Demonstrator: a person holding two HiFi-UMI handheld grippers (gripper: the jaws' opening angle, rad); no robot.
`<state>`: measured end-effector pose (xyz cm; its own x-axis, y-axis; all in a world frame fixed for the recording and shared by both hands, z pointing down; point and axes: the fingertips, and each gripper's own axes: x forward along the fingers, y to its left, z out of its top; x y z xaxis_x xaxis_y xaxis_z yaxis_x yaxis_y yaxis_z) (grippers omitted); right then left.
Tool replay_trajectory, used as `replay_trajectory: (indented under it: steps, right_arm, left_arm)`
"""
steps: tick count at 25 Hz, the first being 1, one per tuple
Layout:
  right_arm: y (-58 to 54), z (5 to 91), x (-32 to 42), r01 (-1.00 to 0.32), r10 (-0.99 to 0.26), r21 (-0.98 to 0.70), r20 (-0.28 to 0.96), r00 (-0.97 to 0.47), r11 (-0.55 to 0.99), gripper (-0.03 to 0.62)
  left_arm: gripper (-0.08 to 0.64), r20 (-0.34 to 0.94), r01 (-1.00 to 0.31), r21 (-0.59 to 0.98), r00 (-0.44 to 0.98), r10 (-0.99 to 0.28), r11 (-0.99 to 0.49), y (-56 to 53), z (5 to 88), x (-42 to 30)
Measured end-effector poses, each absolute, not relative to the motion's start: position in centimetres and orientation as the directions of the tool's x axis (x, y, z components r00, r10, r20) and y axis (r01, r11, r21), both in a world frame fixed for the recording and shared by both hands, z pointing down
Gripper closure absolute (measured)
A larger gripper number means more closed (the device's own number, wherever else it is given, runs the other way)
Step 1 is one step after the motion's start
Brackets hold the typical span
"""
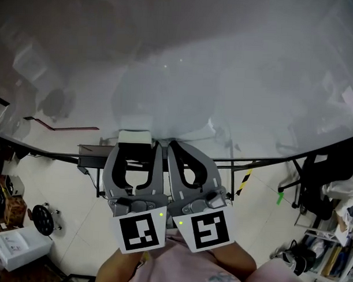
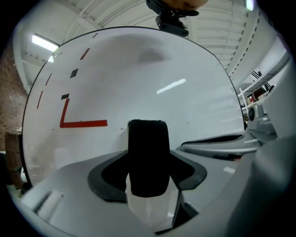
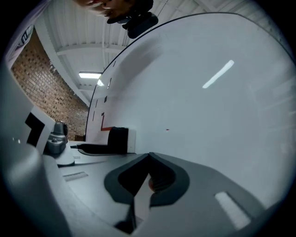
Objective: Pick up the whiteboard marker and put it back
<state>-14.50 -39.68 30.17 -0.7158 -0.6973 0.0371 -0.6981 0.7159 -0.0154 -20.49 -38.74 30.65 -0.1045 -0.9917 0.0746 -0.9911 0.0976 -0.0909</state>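
While pink sleeves point(image 1: 177, 273) fill the foreground, the left hand-held gripper point(image 1: 136, 144) grips a black-and-white whiteboard eraser point(image 2: 147, 157). Just beside it, the right hand-held gripper point(image 3: 149, 156) has its jaws closed tip to tip. Both face the whiteboard point(image 1: 225, 81), which bears a red L-shaped line point(image 2: 83, 123). The marker cannot be made out in any view.

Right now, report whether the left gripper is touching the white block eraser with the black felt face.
Touching. In the left gripper view the eraser sits clamped between the jaws of the left gripper, which hold it up.
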Motion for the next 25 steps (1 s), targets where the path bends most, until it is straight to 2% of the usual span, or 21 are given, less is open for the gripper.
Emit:
replay_trajectory:
  steps: [9,17,25]
  right_arm:
    - [-37.5,30.7,-14.2,-0.622,-0.620,-0.039,0.044,-0.783,0.782,0.592]
    - [-31.9,29.2,-12.2,-0.650,-0.650,-0.024,0.010,-0.760,0.760,0.592]
    - [-18.5,28.6,-10.3,-0.708,-0.708,0.001,0.001,-0.706,0.706,0.592]
  left_arm:
    - [0.302,0.104,-0.987,-0.094,-0.138,-0.985,0.128,-36.7,31.2,-19.5]
    - [0.302,0.062,-0.990,-0.101,-0.102,-0.993,0.096,-31.3,29.6,-17.5]
    - [0.302,0.038,-0.995,-0.098,-0.021,-0.999,0.017,-18.3,29.1,-15.6]
